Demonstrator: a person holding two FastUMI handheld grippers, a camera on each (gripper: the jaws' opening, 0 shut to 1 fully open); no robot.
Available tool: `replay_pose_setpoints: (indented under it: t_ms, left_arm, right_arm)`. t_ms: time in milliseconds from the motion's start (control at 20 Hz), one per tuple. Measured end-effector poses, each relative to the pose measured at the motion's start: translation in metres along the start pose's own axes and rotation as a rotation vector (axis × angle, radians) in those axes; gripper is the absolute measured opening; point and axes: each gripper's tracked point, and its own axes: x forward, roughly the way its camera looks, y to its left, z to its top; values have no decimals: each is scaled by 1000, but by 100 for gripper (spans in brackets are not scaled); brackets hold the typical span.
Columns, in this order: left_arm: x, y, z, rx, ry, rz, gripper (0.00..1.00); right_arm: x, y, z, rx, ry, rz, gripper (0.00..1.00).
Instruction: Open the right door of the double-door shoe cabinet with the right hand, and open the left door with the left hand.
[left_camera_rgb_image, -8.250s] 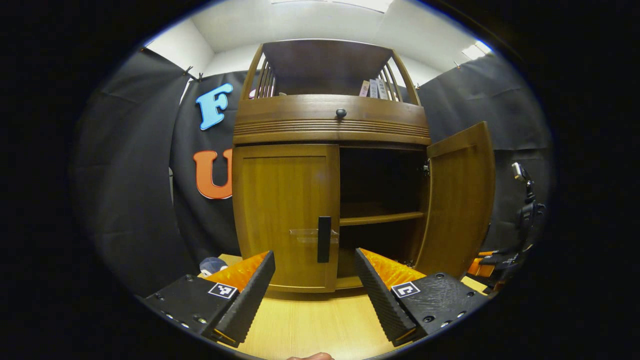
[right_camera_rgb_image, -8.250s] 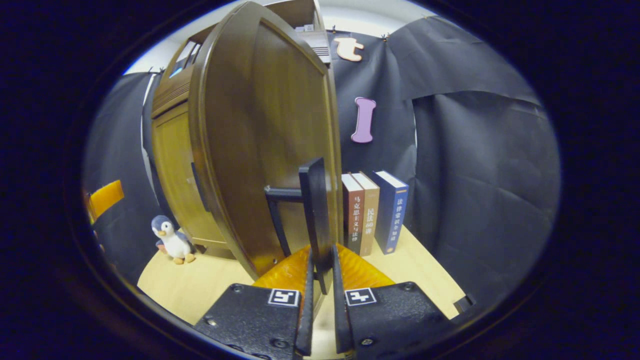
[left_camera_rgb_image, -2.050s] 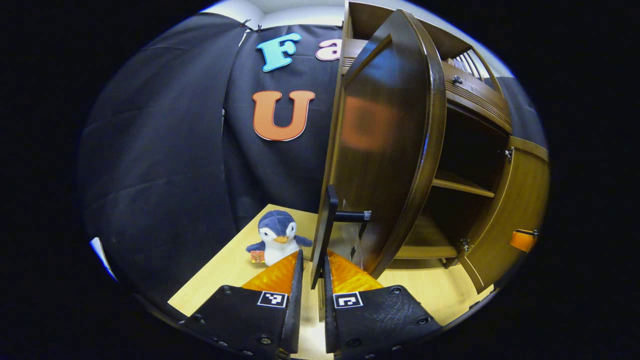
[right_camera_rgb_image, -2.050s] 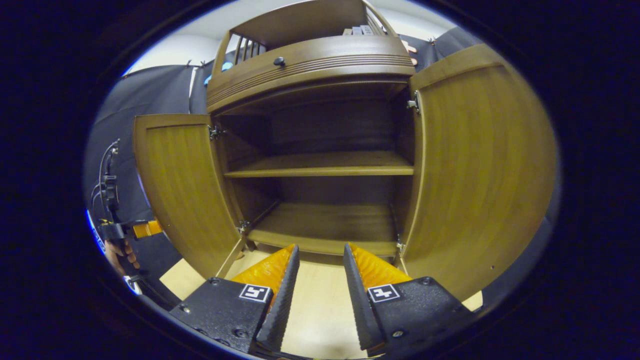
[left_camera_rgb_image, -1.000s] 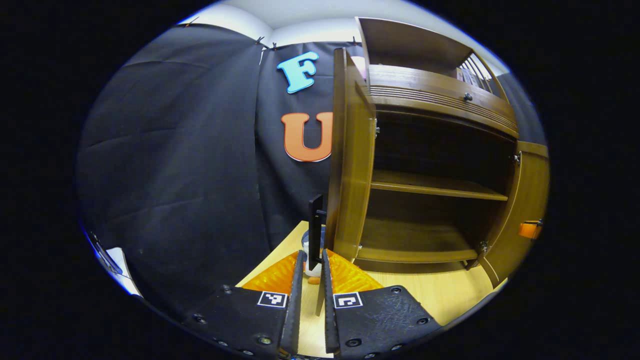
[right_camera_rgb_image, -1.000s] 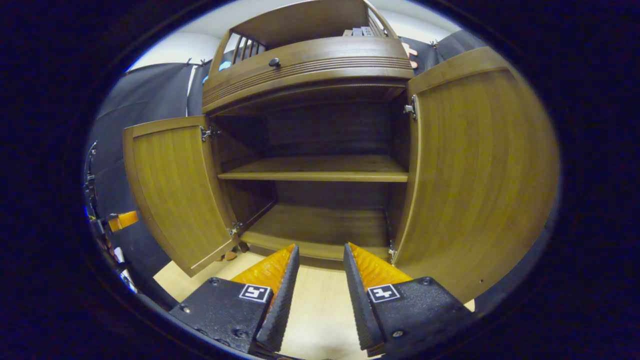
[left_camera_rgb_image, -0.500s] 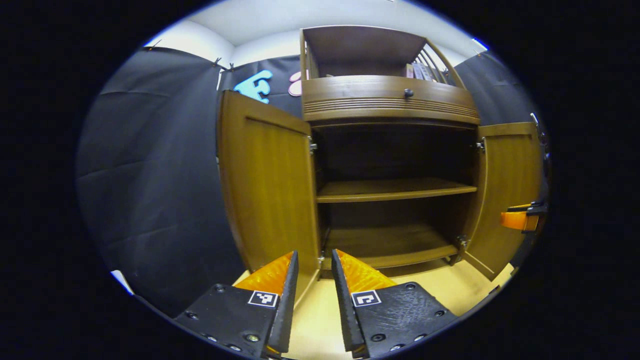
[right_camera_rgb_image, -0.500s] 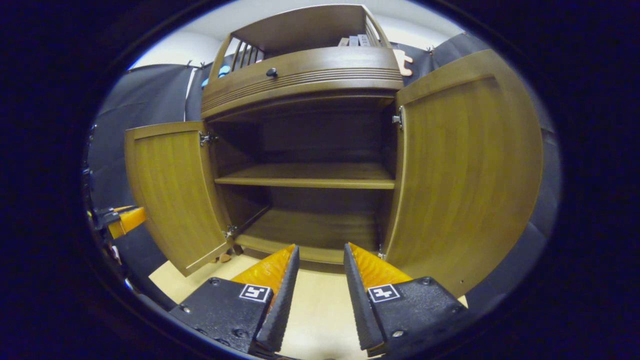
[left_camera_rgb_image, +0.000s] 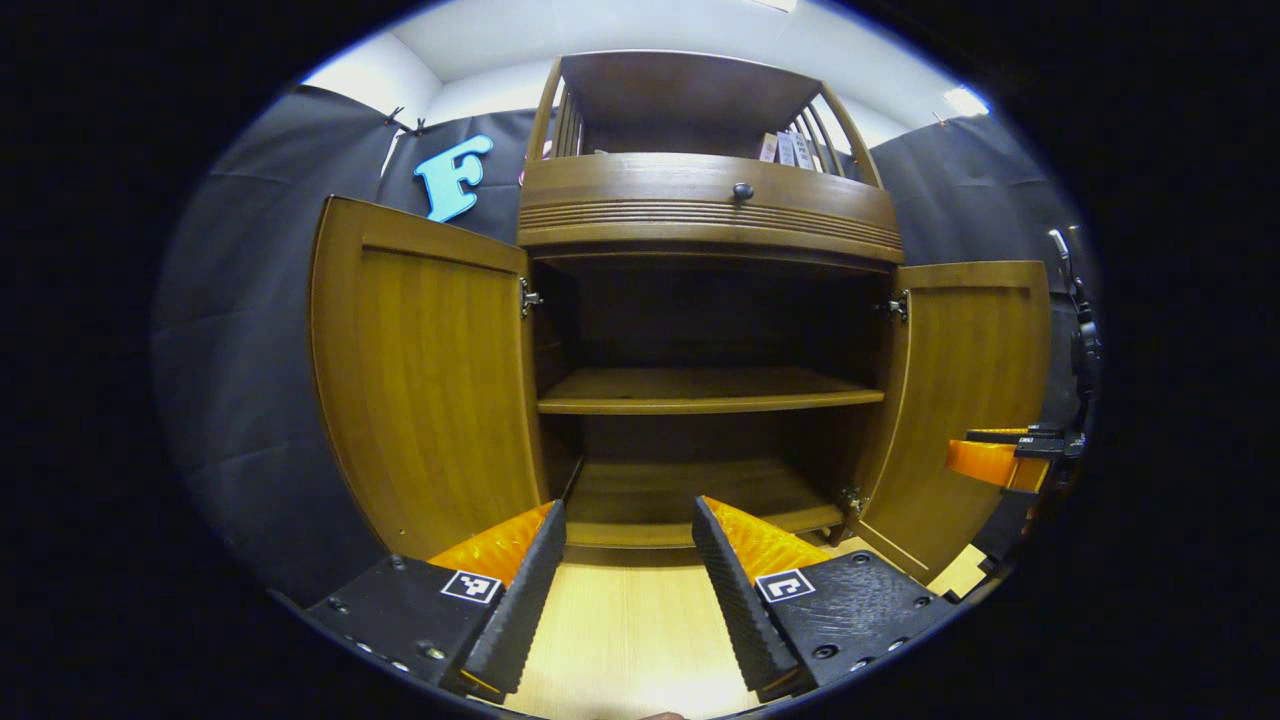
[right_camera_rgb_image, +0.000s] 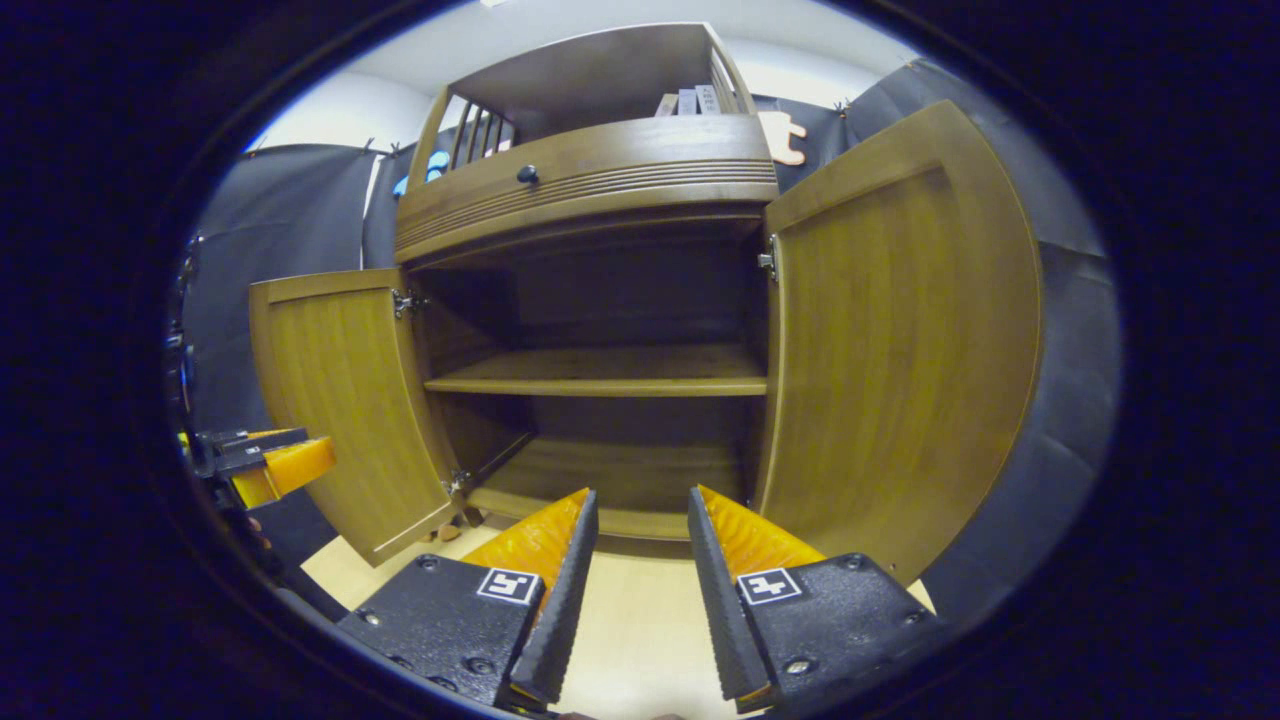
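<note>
From my seat I see a pale wooden tabletop (left_camera_rgb_image: 620, 630) at six o'clock, a white ceiling (left_camera_rgb_image: 640, 30) with a bright light panel (left_camera_rgb_image: 965, 100) at one o'clock, and a few books (left_camera_rgb_image: 790, 148) at twelve o'clock.

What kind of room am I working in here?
Likely a staged recording booth, not a home: black cloth hangs as walls around a wooden shoe cabinet on a light tabletop, under a white ceiling. Both doors stand open.
</note>
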Motion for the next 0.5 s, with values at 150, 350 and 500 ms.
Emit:
replay_pose_setpoints:
  t_ms: [150, 350, 500]
  left_arm:
    - [-3, -7, 3, 17, -8, -4, 87]
    - [-9, -2, 7, -1, -22, 22, 88]
    - [-12, 4, 8, -23, -30, 42, 90]
  right_arm:
    - [-4, -5, 1, 1, -4, -10, 59]
    - [-7, -11, 1, 12, -6, -19, 57]
    - [-10, -9, 10, 18, -42, -12, 59]
